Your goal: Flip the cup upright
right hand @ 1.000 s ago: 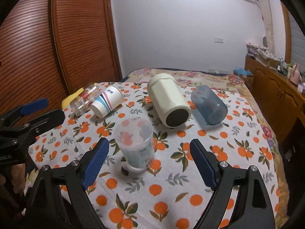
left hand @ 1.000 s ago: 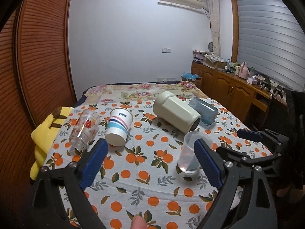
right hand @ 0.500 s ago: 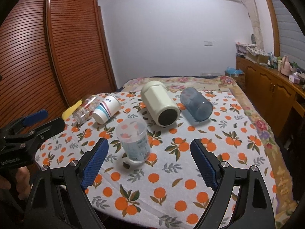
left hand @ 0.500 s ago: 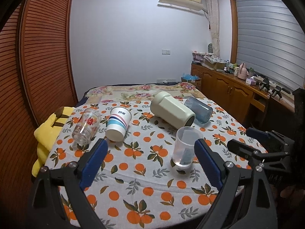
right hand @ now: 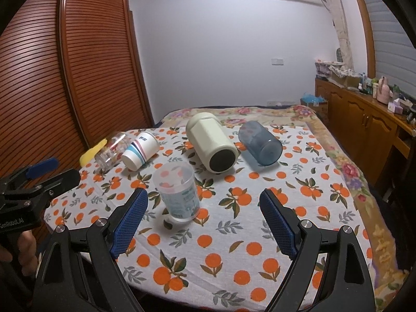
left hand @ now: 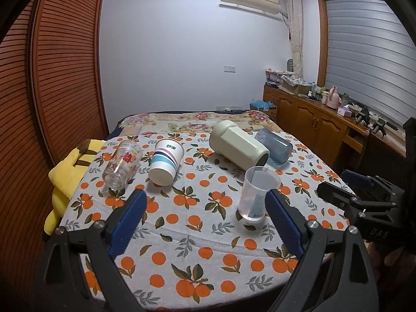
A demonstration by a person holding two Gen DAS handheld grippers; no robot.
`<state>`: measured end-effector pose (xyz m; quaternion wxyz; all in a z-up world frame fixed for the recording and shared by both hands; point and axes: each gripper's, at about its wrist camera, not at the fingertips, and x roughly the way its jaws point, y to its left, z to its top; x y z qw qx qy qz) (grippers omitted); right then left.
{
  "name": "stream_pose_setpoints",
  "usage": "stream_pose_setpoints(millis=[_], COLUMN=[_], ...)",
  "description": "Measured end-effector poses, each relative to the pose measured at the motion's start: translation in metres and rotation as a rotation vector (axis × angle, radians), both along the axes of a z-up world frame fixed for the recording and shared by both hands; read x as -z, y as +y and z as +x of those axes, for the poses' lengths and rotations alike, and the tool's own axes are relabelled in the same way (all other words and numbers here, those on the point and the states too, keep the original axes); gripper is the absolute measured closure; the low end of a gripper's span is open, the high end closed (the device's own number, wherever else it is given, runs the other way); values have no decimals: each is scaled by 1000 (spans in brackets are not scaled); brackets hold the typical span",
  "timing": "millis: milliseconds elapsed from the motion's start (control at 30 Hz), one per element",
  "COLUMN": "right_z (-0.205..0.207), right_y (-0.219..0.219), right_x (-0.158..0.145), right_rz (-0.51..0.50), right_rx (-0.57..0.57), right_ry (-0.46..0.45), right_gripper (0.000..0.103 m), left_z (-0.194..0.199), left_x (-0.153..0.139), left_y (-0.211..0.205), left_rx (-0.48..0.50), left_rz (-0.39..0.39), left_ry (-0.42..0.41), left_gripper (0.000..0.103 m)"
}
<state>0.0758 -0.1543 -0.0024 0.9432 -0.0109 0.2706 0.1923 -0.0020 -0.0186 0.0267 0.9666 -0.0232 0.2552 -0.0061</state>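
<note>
Orange-print tablecloth (right hand: 260, 202) carries my clear cup (right hand: 178, 192) already upright near its front edge, so with both my left gripper (left hand: 205, 221) and right gripper (right hand: 204, 217) wide and empty, I judge the blue cup (right hand: 261, 143) lying beyond needs grasping next.

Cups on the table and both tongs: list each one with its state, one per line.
Clear plastic cup: upright, mouth up, free of both tongs.
Striped paper cup: on its side.
Printed glass: on its side.
Cream container: on its side, dark end facing the camera.
Blue tumbler: on its side.
Left tongs: open, empty.
Right tongs: open, empty.
</note>
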Motion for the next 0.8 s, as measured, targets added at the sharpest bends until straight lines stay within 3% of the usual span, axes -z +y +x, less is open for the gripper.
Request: stream_pose_setpoints(millis=[800], right_z=[-3], right_y=[-1], right_x=[0], right_rz=[4], right_rx=[14], right_ry=[-4], right_gripper=[14], left_z=[-1], left_x=[7], left_y=[-3], left_rx=[7], left_rz=[7], left_ry=[18], left_gripper=[10])
